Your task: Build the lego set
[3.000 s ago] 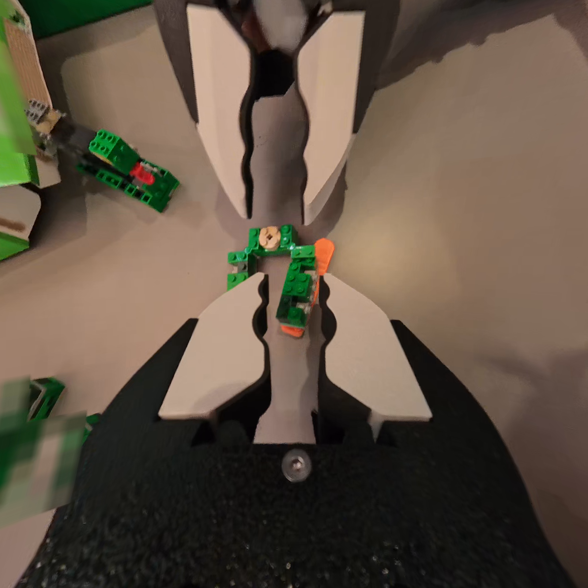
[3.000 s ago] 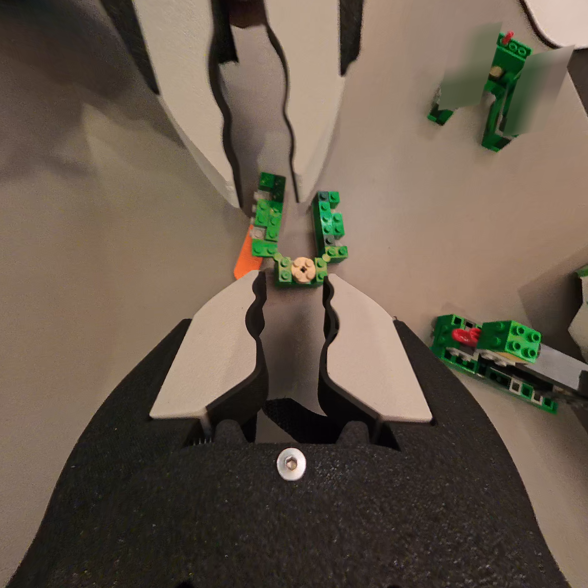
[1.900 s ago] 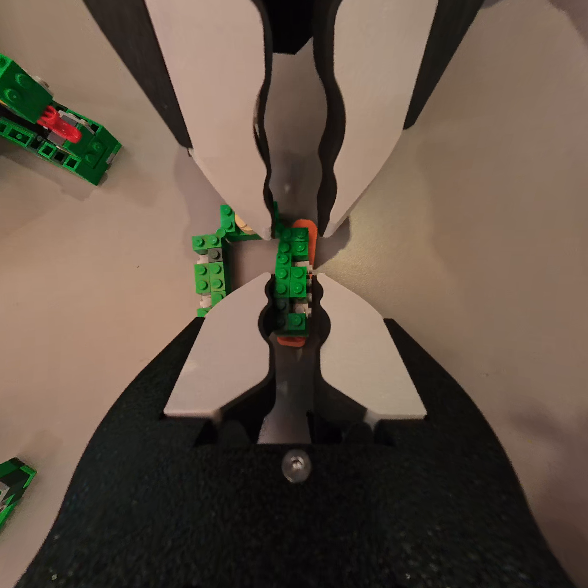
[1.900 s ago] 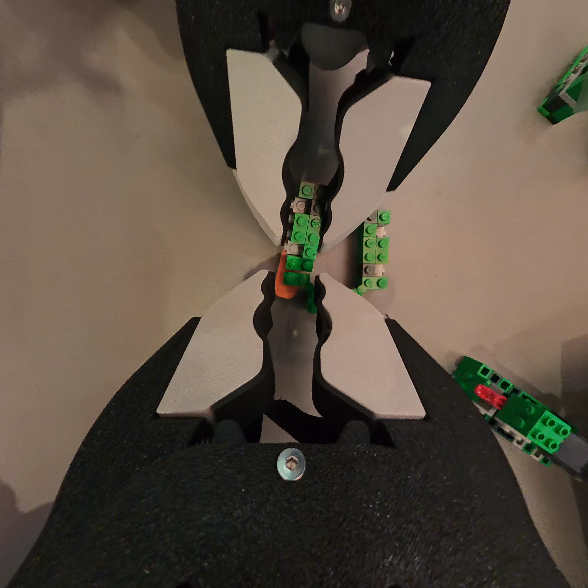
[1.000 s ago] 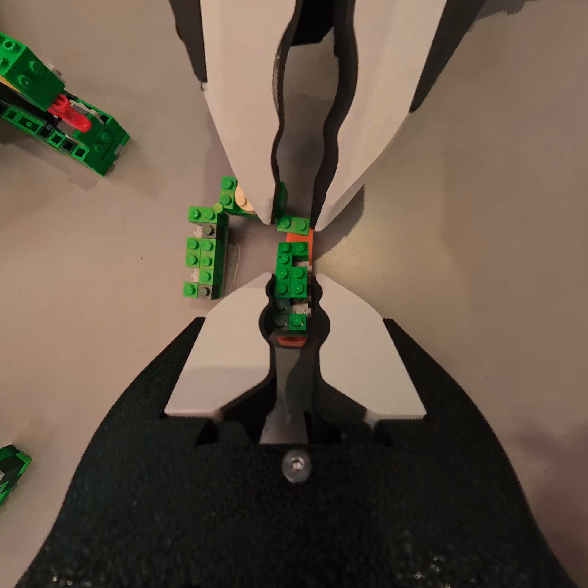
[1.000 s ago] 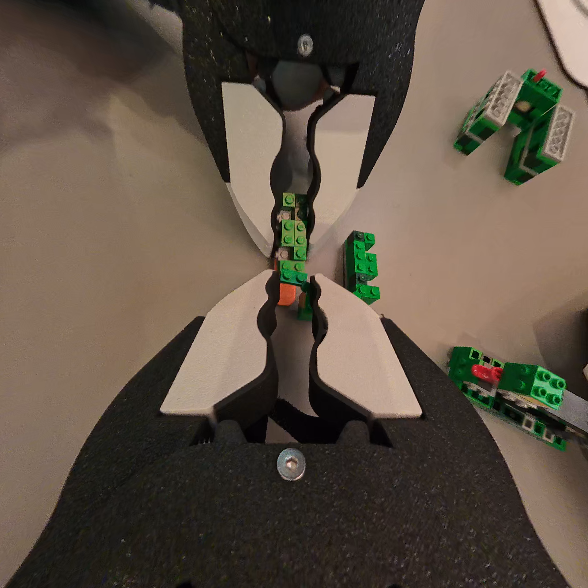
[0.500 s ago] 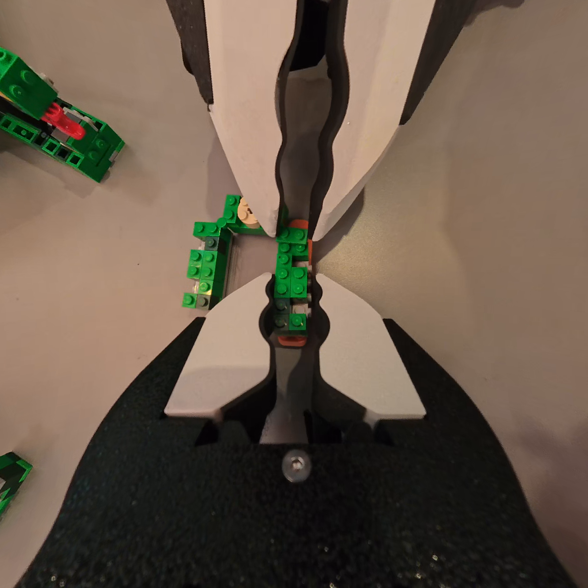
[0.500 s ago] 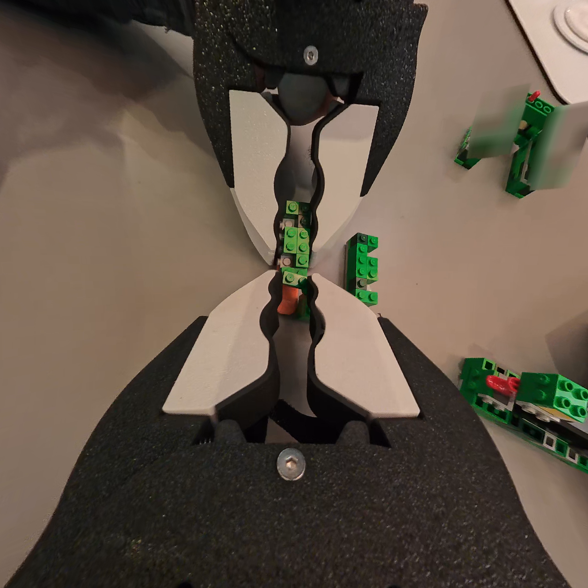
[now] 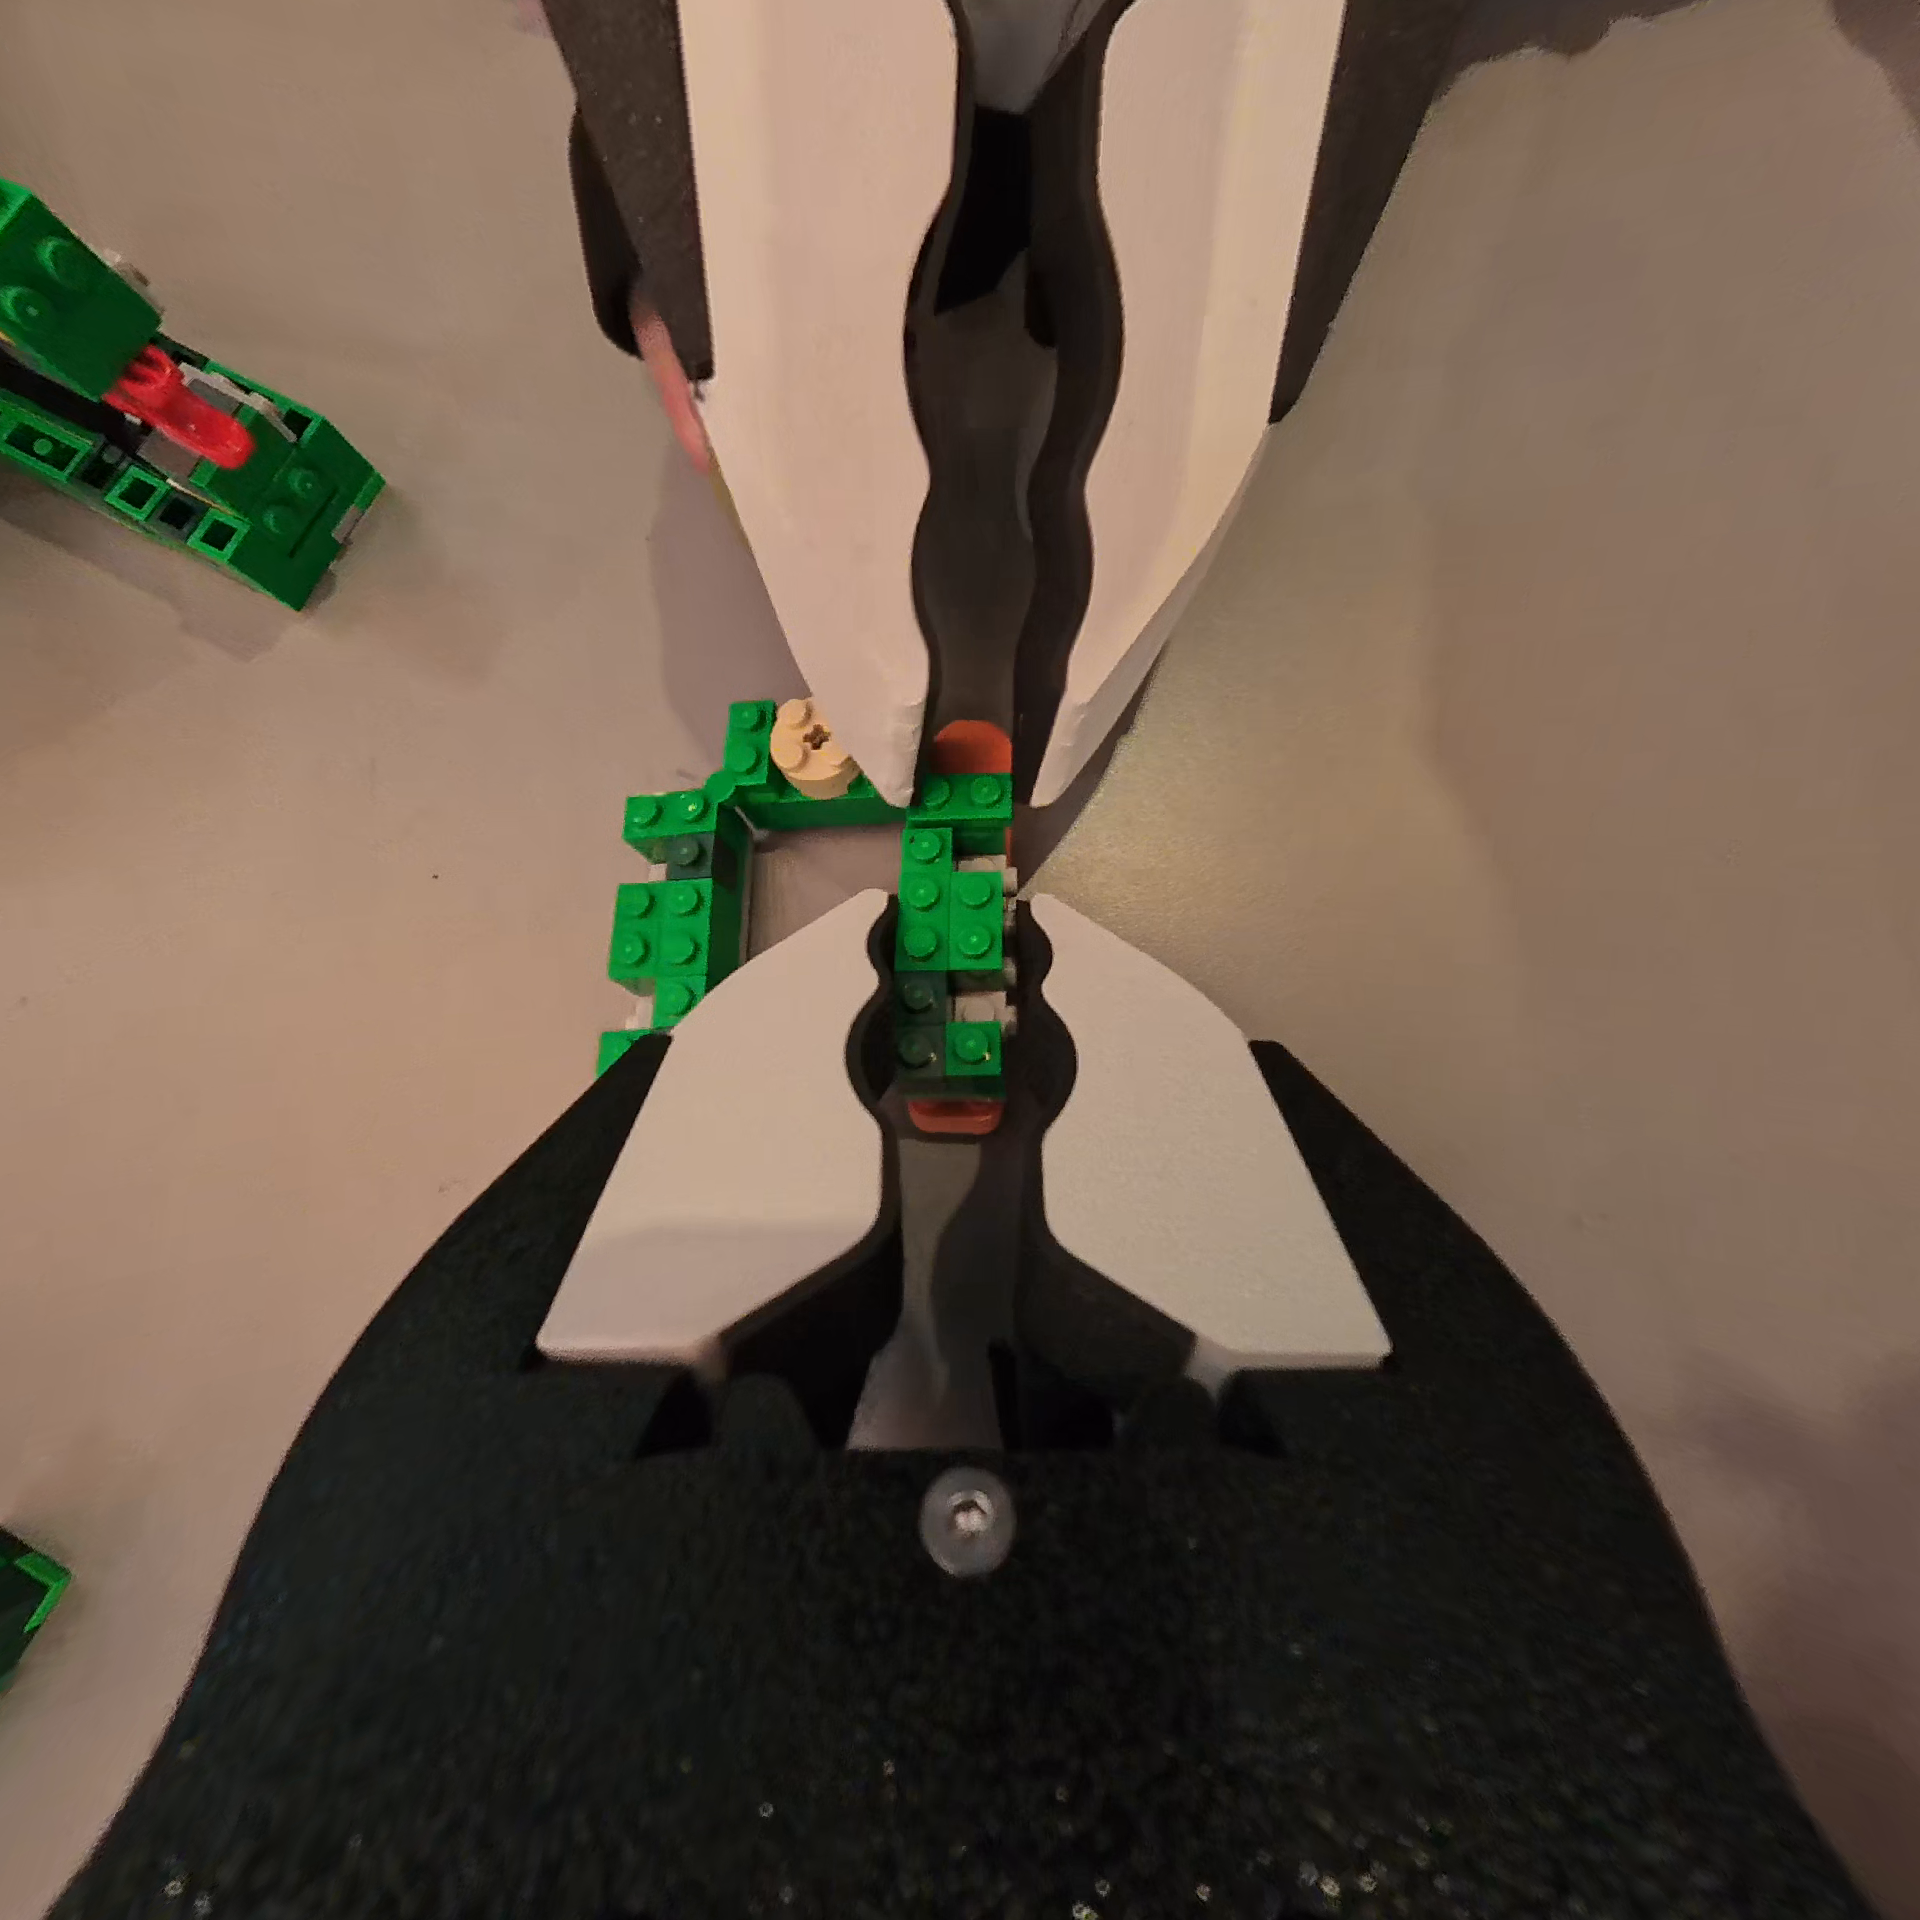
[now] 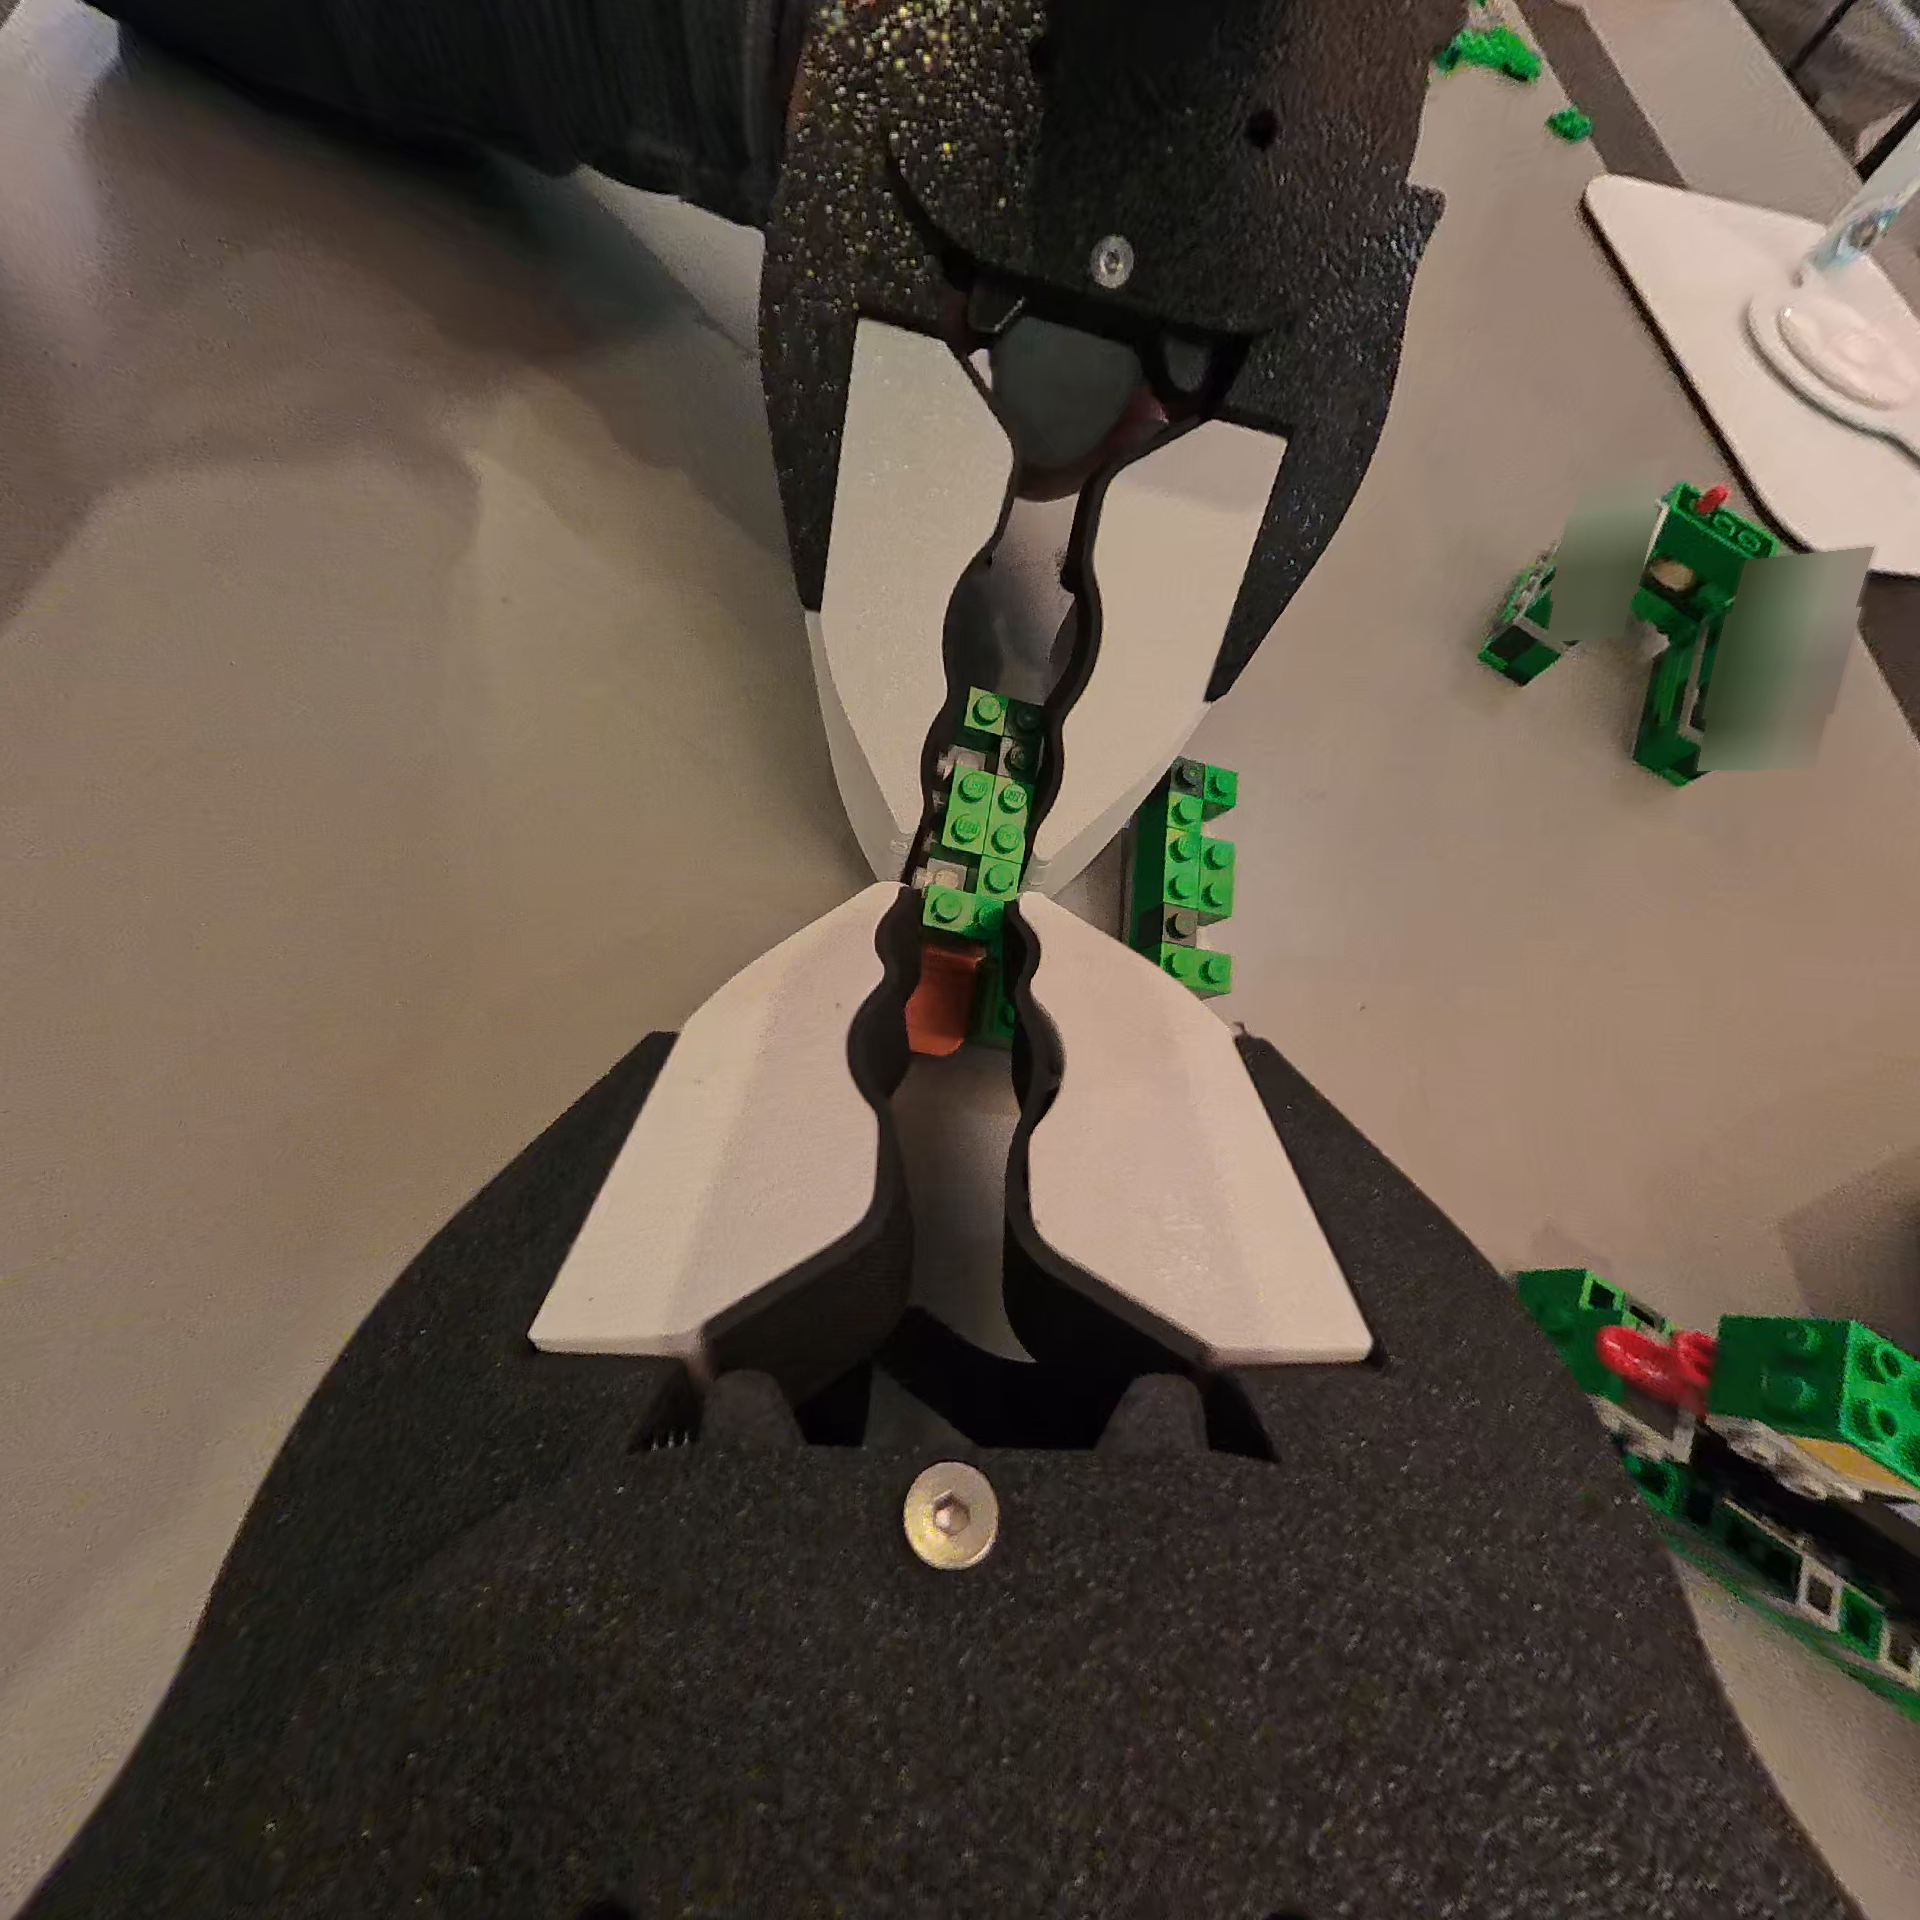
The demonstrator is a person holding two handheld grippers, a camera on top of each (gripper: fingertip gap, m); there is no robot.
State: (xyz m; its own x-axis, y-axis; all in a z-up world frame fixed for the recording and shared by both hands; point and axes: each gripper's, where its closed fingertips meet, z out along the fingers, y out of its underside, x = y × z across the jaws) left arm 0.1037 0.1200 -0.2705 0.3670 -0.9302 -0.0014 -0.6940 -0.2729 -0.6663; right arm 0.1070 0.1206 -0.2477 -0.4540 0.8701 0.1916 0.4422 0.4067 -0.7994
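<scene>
Both hand-held grippers meet tip to tip on the bench (image 9: 1558, 727): the left hand-held gripper (image 9: 951, 904) is clamped on one arm of the green U-shaped lego piece (image 9: 951, 935), and the right hand-held gripper (image 10: 951, 914) pinches that arm's far end. Leftward of the left one lies another green lego build (image 9: 156, 447).

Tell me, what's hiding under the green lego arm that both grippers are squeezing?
An orange piece lies under the green lego arm, poking out at both ends. Its middle is covered by the bricks, so its full shape cannot be seen. Below it is the table.
</scene>
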